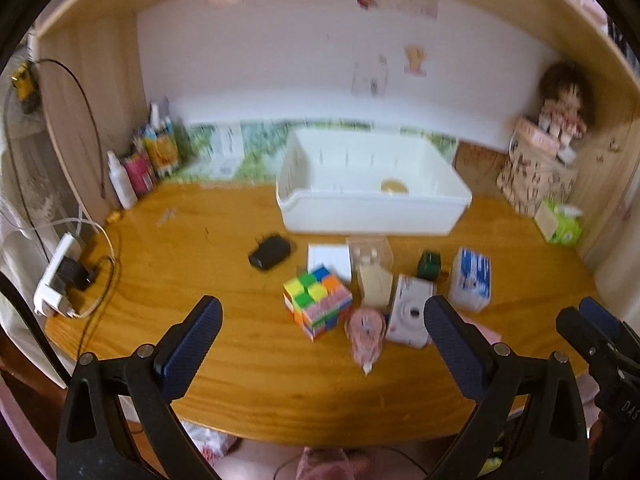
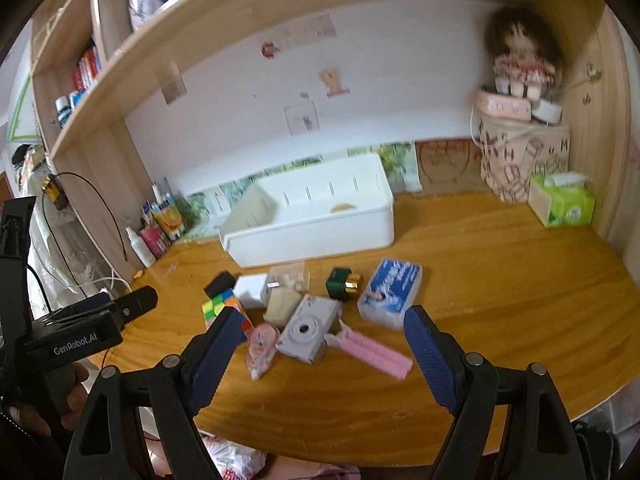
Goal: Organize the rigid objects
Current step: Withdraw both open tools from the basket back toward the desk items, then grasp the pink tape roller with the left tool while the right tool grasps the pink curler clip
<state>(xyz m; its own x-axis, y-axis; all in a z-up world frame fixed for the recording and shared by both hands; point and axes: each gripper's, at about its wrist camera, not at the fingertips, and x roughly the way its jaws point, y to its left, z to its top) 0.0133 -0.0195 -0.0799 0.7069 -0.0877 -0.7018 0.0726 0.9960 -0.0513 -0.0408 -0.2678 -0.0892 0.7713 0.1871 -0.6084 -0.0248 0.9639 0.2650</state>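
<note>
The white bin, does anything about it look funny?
Yes. The white bin is nearly empty, with just one flat yellowish thing inside. The toys, like the colorful cube and the little camera, lie jumbled on the table in front of it.

Each gripper, left [image 1: 322,344] and right [image 2: 320,354], is built from black plastic arms fastened with round silver pivot screws. The fingers [image 1: 192,344] are faced with dark blue textured pads. "GenRobot.AI" is printed in white on the left gripper's black housing.
</note>
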